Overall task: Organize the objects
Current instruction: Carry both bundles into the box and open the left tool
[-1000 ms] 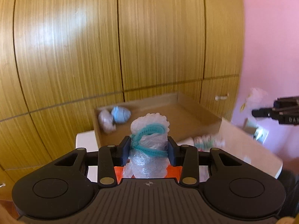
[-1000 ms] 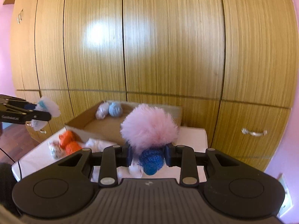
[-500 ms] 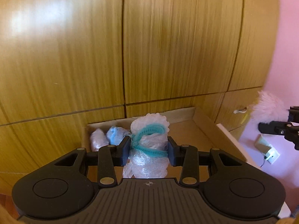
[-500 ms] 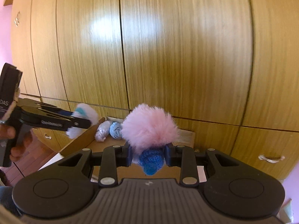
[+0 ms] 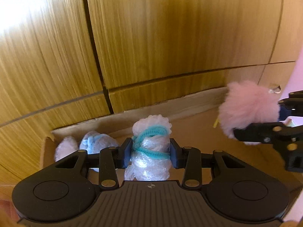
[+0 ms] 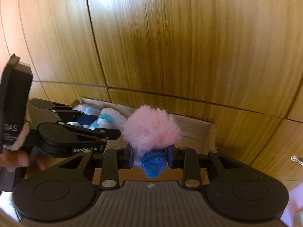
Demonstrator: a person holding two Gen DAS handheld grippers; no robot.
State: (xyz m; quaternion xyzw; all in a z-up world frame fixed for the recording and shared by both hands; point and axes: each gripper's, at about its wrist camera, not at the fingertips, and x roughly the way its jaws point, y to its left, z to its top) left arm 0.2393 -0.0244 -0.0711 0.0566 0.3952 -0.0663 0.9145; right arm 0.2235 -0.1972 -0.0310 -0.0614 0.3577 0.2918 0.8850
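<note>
My left gripper (image 5: 151,152) is shut on a clear plastic bundle (image 5: 151,151) tied with a teal pipe cleaner, held over a cardboard box (image 5: 198,104). Two wrapped bundles, a white one (image 5: 65,147) and a light blue one (image 5: 98,141), lie in the box's far left corner. My right gripper (image 6: 151,156) is shut on a pink pompom toy (image 6: 151,130) by its blue knitted base (image 6: 153,163), also above the box (image 6: 193,130). In the left wrist view the pink pompom toy (image 5: 248,106) shows at the right. The left gripper (image 6: 106,123) shows at the left of the right wrist view.
Wooden cabinet doors (image 5: 170,37) rise right behind the box. A metal drawer handle (image 6: 296,159) shows at the right. A hand (image 6: 15,157) holds the left gripper's handle. The box floor (image 5: 198,132) between the two grippers is bare cardboard.
Both grippers have moved forward and down towards the cabinet, and now hang over the box, closer together. The box and its two bundles look larger. Both grips are unchanged.
</note>
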